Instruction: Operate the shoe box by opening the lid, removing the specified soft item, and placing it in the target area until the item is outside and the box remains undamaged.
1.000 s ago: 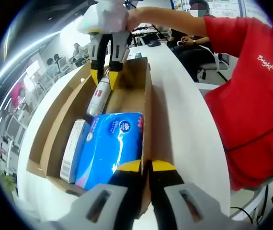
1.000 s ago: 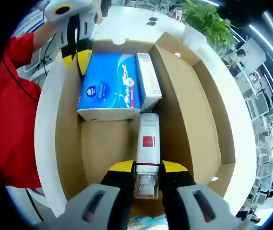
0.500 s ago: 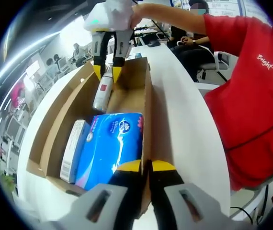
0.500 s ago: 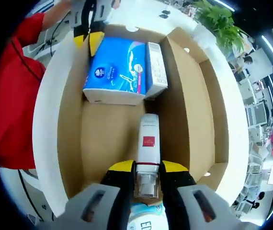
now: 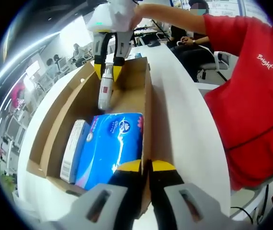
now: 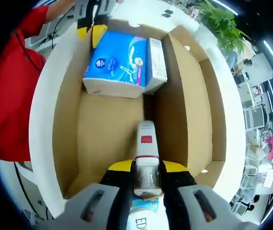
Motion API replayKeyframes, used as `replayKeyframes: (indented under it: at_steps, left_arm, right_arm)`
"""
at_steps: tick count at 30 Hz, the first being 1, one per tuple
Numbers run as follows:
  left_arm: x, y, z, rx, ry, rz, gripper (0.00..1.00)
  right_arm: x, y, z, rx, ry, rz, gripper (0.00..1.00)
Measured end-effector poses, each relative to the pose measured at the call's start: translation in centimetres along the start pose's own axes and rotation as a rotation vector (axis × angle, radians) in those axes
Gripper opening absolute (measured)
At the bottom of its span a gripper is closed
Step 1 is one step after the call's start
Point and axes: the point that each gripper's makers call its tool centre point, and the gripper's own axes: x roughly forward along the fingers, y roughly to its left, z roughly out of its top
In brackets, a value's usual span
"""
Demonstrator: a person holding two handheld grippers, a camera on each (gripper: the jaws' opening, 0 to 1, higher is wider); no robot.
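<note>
An open cardboard shoe box (image 5: 148, 103) lies on a white table. Inside it are a blue soft tissue pack (image 5: 110, 146) and a narrow white carton (image 5: 73, 149) beside it. My left gripper (image 5: 147, 165) is shut on the box's near side wall, next to the tissue pack. At the far end my right gripper (image 5: 107, 72) is shut on the cap of a white bottle with a red label (image 5: 104, 90), which hangs tilted above the box floor. In the right gripper view the bottle (image 6: 146, 141) points away from my right gripper (image 6: 147, 167), toward the tissue pack (image 6: 117, 64), the carton (image 6: 156, 60) and the left gripper (image 6: 89, 31).
The box's lid flap (image 6: 213, 96) lies open along one side. A person in a red shirt (image 5: 251, 96) stands close to the table's edge. Another blue-and-white pack (image 6: 146, 221) shows under my right gripper. A potted plant (image 6: 218, 24) and office desks lie beyond the table (image 5: 184, 124).
My right gripper has risen with the bottle, lifting it off the box floor and tilting it. The left gripper has kept its hold on the wall.
</note>
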Motion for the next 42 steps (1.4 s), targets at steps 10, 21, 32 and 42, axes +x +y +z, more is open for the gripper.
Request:
replayKeyframes:
  at_steps: [10, 21, 32, 42]
  left_arm:
    - [0.0, 0.1, -0.1, 0.000, 0.000, -0.001, 0.05]
    - [0.0, -0.2, 0.2, -0.001, 0.001, -0.002, 0.05]
    - [0.0, 0.0, 0.1, 0.005, -0.004, 0.005, 0.05]
    - [0.0, -0.1, 0.2, 0.007, -0.006, 0.005, 0.05]
  right_arm:
    - [0.0, -0.8, -0.8, 0.071, -0.067, 0.004, 0.21]
    - [-1.4, -1.1, 1.1, 0.168, -0.236, 0.020, 0.21]
    - [-2.1, -1.4, 4.4, 0.256, -0.345, -0.011, 0.20]
    - [-1.6, -5.6, 4.8, 0.526, -0.614, -0.282, 0.22]
